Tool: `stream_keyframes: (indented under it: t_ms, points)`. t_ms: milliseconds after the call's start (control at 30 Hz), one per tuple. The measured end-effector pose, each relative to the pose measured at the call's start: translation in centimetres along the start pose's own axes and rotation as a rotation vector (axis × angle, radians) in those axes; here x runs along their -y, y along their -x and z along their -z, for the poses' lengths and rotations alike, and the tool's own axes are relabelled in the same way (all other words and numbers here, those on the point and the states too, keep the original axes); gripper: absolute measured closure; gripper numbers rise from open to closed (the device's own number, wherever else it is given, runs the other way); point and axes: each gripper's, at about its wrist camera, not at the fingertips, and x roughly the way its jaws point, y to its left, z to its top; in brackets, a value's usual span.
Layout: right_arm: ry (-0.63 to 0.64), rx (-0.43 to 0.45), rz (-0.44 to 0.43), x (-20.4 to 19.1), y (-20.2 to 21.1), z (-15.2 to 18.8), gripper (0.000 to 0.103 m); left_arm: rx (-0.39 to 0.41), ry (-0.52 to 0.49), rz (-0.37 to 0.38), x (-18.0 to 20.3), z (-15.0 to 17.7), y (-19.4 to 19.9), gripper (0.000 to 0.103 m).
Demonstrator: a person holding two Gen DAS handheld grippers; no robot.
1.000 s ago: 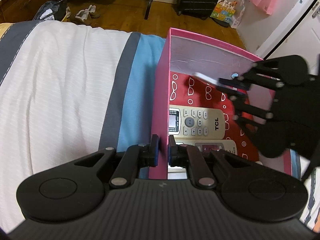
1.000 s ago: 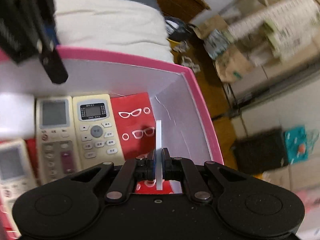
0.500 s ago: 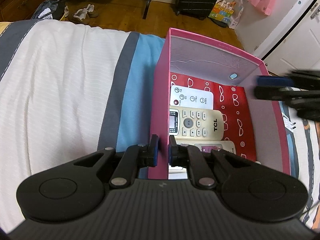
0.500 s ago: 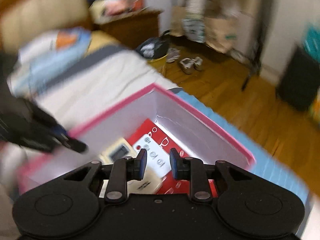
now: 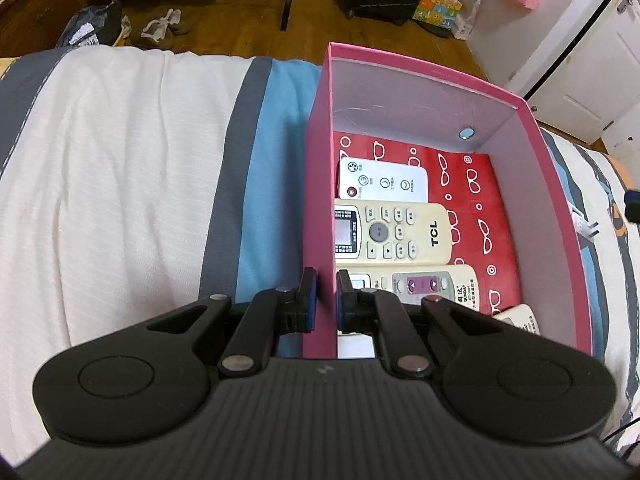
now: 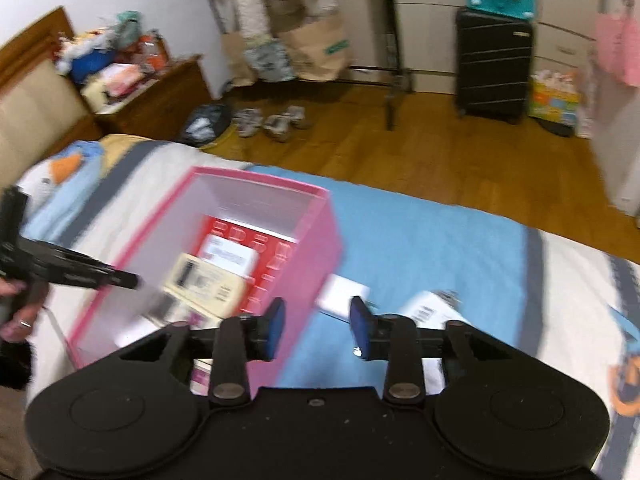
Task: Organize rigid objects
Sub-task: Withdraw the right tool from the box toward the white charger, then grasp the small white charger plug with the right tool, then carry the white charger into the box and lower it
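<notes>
**Right tongs free, next item ahead on the bed**

Pink box (image 5: 440,76) on bed (image 5: 120,180) holds remotes (image 5: 392,236). My left gripper (image 5: 325,300) clamps the box's near wall. Right gripper (image 6: 318,328), jaws just been opening, empty, faces a white flat item (image 6: 344,294) just ahead, beside the box, long axis crosswise; right is nearer.

Box (image 5: 320,216): being rested on the bed (image 5: 120,168).
Remotes (image 5: 390,236): being kept side by side inside the box.

pink box (image 5: 318,184), red glasses-print lining (image 5: 476,184); striped white, grey, blue bedcover (image 5: 120,168).
</notes>
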Motion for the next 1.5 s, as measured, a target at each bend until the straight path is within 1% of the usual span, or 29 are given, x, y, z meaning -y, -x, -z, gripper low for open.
stream_keyframes:
  t_ms: [67, 133, 200, 233, 267, 333, 400, 533, 600, 633, 667, 700, 733, 767, 800, 867, 967, 1233, 1300, 1367, 1433, 1500]
  points:
    - [0.002, -0.011, 0.046, 0.8, -0.4, 0.9, 0.056, -0.001, -0.004, 0.001, 0.0, 0.1, 0.0, 0.094]
    - [0.031, -0.029, 0.087, 1.4, -0.9, 2.2, 0.052, 0.000, -0.012, -0.001, 0.1, 0.1, 0.1, 0.094]
    - [0.097, -0.062, 0.129, 1.7, -2.1, 3.4, 0.039, 0.001, -0.021, -0.003, 0.3, 0.2, 0.1, 0.094]
    - [0.131, -0.086, 0.139, 1.7, -2.8, 3.8, 0.036, 0.000, -0.018, -0.002, 0.2, 0.2, 0.1, 0.094]
    - [0.164, -0.102, 0.156, 1.8, -3.6, 4.3, 0.036, -0.001, -0.012, -0.001, 0.2, 0.2, 0.2, 0.094]
    - [0.189, -0.104, 0.174, 2.0, -5.0, 5.2, 0.036, -0.002, -0.016, -0.001, 0.2, 0.2, 0.2, 0.094]
    - [0.184, -0.069, 0.185, 2.5, -5.9, 5.9, 0.036, -0.001, -0.020, -0.001, 0.3, 0.1, 0.1, 0.094]
    - [0.185, 0.004, 0.236, 3.8, -8.0, 6.7, 0.036, 0.003, -0.022, 0.004, 0.2, 0.3, 0.1, 0.094]
    - [0.141, 0.015, 0.226, 4.4, -8.6, 7.1, 0.036, 0.008, -0.015, 0.000, 0.3, 0.3, 0.1, 0.094]
    - [0.121, 0.035, 0.223, 4.3, -8.6, 7.4, 0.036, 0.011, -0.016, -0.007, 0.4, 0.4, 0.1, 0.094]
    - [0.112, 0.066, 0.213, 4.1, -8.4, 7.7, 0.037, 0.013, -0.027, -0.015, 0.6, 0.4, 0.1, 0.094]
    - [0.109, 0.083, 0.194, 3.9, -8.4, 7.8, 0.044, 0.015, -0.039, -0.023, 0.9, 0.4, 0.1, 0.094]
    - [0.108, 0.098, 0.194, 3.8, -8.4, 8.0, 0.046, 0.017, -0.044, -0.029, 1.0, 0.5, 0.1, 0.094]
    - [0.116, 0.102, 0.207, 3.5, -8.4, 8.0, 0.053, 0.017, -0.046, -0.031, 1.1, 0.5, 0.1, 0.094]
    - [0.129, 0.098, 0.210, 3.3, -8.4, 7.8, 0.056, 0.017, -0.045, -0.031, 1.1, 0.5, 0.2, 0.094]
    - [0.123, 0.104, 0.194, 3.3, -8.0, 7.4, 0.062, 0.016, -0.041, -0.029, 1.1, 0.5, 0.2, 0.094]
    - [0.053, 0.119, 0.181, 3.3, -7.0, 6.6, 0.068, 0.014, -0.036, -0.024, 1.1, 0.4, 0.3, 0.094]
    - [-0.053, 0.144, 0.113, 2.8, -5.2, 5.4, 0.069, 0.014, -0.042, -0.030, 1.1, 0.4, 0.4, 0.094]
    - [-0.029, 0.179, 0.130, 2.1, -4.3, 4.7, 0.070, 0.014, -0.039, -0.027, 1.0, 0.4, 0.3, 0.094]
    - [0.003, 0.222, 0.127, 1.4, -3.1, 3.4, 0.071, 0.013, -0.038, -0.027, 1.0, 0.4, 0.4, 0.094]
    - [0.027, 0.261, 0.116, 0.4, -1.7, 2.2, 0.071, 0.014, -0.041, -0.029, 1.0, 0.4, 0.4, 0.094]
    - [0.045, 0.304, 0.082, -0.7, -0.3, 1.3, 0.071, 0.016, -0.045, -0.034, 1.0, 0.5, 0.4, 0.094]
